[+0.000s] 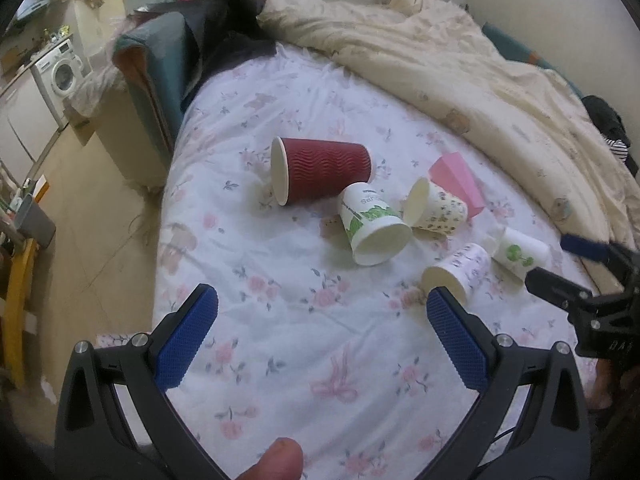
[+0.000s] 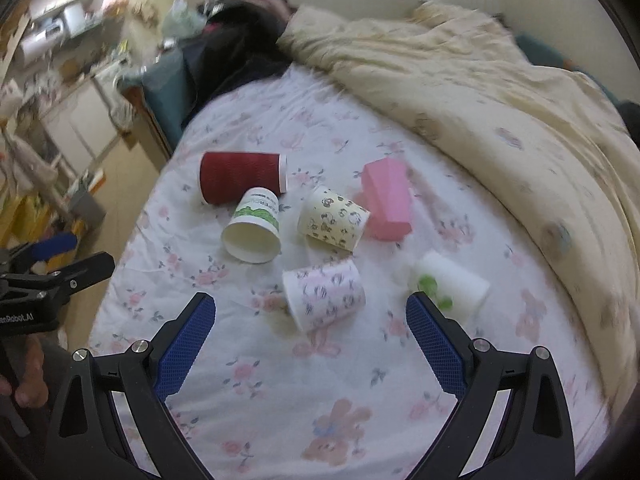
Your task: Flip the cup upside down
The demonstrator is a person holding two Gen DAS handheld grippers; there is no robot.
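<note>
Both hand-held grippers hang wide open and empty over the bed point(image 2: 248, 408): the right hand-held gripper point(image 2: 310, 312) nearest a pink-flowered paper cup point(image 2: 326, 294) lying on its side, the left hand-held gripper point(image 1: 322, 306) further back. That cup looks feather-light and easily crushed; I'd pinch it gently across the mid-wall, as the soft sheet gives little support

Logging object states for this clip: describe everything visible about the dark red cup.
The dark red cup looks like paper, with a wavy ribbed sleeve, a white rolled rim and a pale inside. It lies on its side on the floral bedsheet, farthest from both grippers. The white cup with green print rests right against it; contact cannot be confirmed. No jaws touch it, and it looks undamaged.
</note>
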